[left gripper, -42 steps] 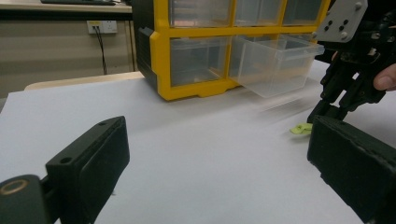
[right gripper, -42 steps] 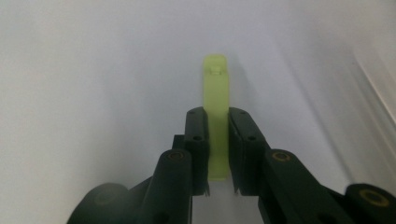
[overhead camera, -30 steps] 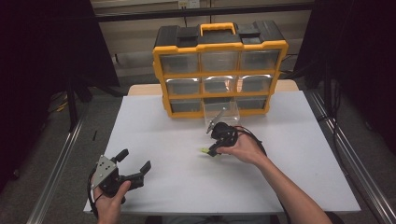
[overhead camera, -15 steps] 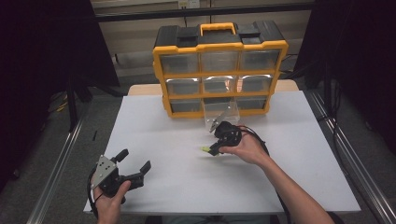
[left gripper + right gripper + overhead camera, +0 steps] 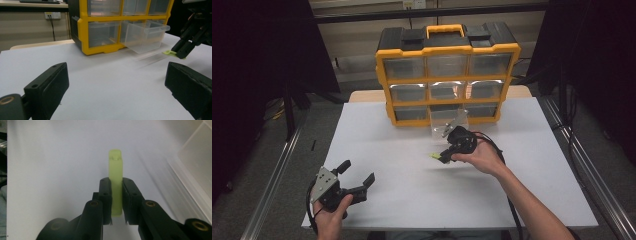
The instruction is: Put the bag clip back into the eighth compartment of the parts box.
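- From the high view, the right tool (image 5: 443,158) hung over the middle of the white bench (image 5: 387,135), pinching a small yellow-green piece (image 5: 434,157) that stuck out to the left, near the sheet.
- Just behind that hand stood the yellow-and-black drawer cabinet (image 5: 447,75) at the bench's far edge, with one clear drawer (image 5: 446,119) of its bottom row pulled out toward the person, close to the right tool.
- The left tool (image 5: 357,182) sat at the near left corner, well apart from the piece, its jaws spread with nothing between them. The open bench lay between the two tools.
- In the left gripper view, the two black pads (image 5: 48,86) stood wide apart over bare white surface; beyond them were the cabinet (image 5: 100,37), the pulled-out drawer (image 5: 146,35), and at the right the other tool (image 5: 182,48) with the yellow-green piece (image 5: 170,52) at its tip.
- In the right gripper view, the jaws pressed on both sides of the piece (image 5: 115,170), which ran straight out past the fingertips. The clear drawer's corner (image 5: 197,157) lay blurred to the right, apart from the piece.
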Action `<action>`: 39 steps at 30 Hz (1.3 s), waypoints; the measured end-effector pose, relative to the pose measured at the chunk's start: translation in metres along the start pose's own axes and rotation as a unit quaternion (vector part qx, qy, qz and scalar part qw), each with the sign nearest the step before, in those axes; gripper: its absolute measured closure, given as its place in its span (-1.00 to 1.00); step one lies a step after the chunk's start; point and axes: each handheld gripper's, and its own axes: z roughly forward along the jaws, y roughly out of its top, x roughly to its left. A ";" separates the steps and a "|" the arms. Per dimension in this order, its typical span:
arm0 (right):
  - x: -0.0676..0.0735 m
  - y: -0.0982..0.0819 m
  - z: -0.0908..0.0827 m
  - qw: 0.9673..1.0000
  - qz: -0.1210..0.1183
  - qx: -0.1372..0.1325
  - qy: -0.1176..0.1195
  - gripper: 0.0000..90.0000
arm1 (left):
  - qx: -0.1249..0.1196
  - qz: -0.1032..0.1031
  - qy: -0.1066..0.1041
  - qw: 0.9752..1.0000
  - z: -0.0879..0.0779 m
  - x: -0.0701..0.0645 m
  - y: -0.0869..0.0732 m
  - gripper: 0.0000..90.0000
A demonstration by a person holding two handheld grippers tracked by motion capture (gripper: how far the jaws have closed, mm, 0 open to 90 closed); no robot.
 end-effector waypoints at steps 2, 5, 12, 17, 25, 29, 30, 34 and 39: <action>0.000 0.000 -0.003 1.000 -0.004 -0.009 0.001 0.75 | 0.004 -0.001 0.002 1.000 0.000 0.001 -0.001 -0.89; -0.001 0.003 -0.011 1.000 -0.013 -0.022 -0.001 0.75 | 0.003 -0.004 0.005 1.000 0.001 0.003 -0.001 -0.90; -0.002 0.008 -0.025 0.999 -0.014 -0.028 -0.011 0.75 | 0.004 -0.001 0.008 1.000 0.000 0.004 -0.002 -0.92; -0.003 0.012 -0.028 0.999 -0.017 -0.035 -0.008 0.75 | 0.003 -0.003 0.005 1.000 0.001 0.004 -0.002 -0.93; -0.004 0.014 -0.036 0.999 -0.018 -0.041 -0.008 0.75 | -0.001 -0.007 0.000 1.000 0.001 0.005 -0.003 -0.93; -0.005 0.016 -0.041 0.999 -0.012 -0.047 -0.011 0.75 | 0.000 -0.004 0.003 1.000 0.001 0.005 -0.003 -0.93; -0.005 0.016 -0.042 0.999 -0.011 -0.048 -0.009 0.75 | 0.000 -0.003 0.001 1.000 0.001 0.005 -0.002 -0.93; -0.007 0.016 -0.043 0.998 -0.009 -0.054 -0.008 0.75 | 0.000 -0.006 -0.003 1.000 0.002 0.005 -0.003 -0.93; -0.010 0.017 -0.051 0.998 -0.007 -0.057 -0.012 0.75 | 0.003 -0.003 0.008 1.000 0.001 0.007 -0.003 -0.93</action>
